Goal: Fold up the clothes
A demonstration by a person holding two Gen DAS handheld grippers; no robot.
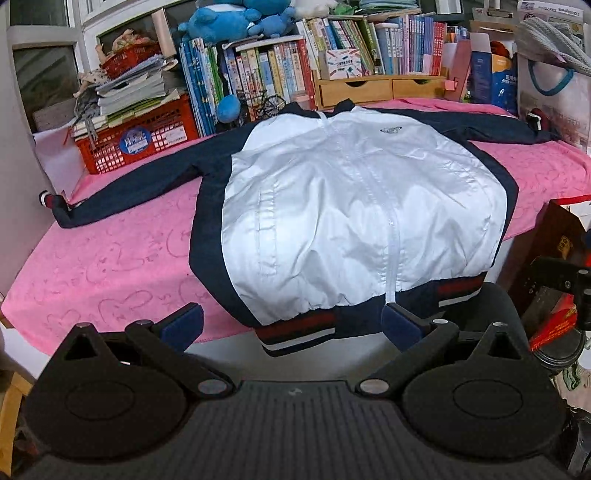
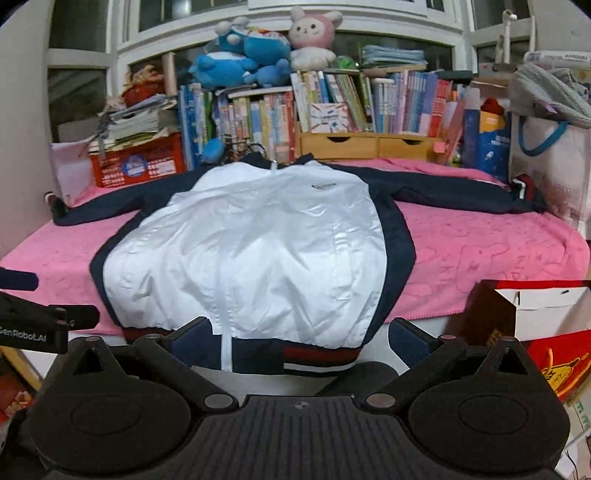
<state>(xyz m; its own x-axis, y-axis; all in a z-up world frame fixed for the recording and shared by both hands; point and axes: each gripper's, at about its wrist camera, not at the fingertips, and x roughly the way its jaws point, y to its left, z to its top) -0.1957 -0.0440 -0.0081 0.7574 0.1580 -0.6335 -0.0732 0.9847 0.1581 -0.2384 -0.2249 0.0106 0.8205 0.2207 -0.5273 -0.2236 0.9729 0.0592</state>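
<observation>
Lying flat in the middle of both views: a white and navy zip-up jacket [image 1: 354, 206] [image 2: 251, 251], front side up, zipper shut, spread out on a pink towel [image 1: 110, 258] [image 2: 498, 251] that covers the table. Both navy sleeves stretched straight out to the sides, each ending in a red, white and navy striped cuff. Left-side cuff [image 1: 46, 199] near the left edge of the left wrist view; right-side cuff [image 2: 522, 186] at the right of the right wrist view, touching a white bag with blue handles [image 2: 546, 155]. Striped hem [image 1: 295, 332] [image 2: 317, 358] hanging just over the near edge of the table, low in each frame.

Left gripper [image 1: 291, 325] at the bottom of the left wrist view, spread wide, blue pads [image 1: 183, 326] well apart, nothing between them, hovering just in front of the hem. Right gripper [image 2: 299, 343] at the bottom of the right wrist view, spread wide too, blue pads [image 2: 408, 343] on either side of the hem, not pinching anything. Part of the left gripper also poking in at the left edge of the right wrist view.

Behind the jacket, along the top of both frames: rows of books [image 1: 266, 74] [image 2: 258, 114], a small wooden drawer box [image 1: 380, 90] [image 2: 369, 146], blue plush toys [image 1: 236, 18] [image 2: 240, 55], a pink and white bunny plush [image 2: 314, 33] and a red crate [image 1: 136, 140] [image 2: 136, 164] stacked with papers at upper left. At lower right of the right wrist view, an open red and white box [image 2: 535, 306].
</observation>
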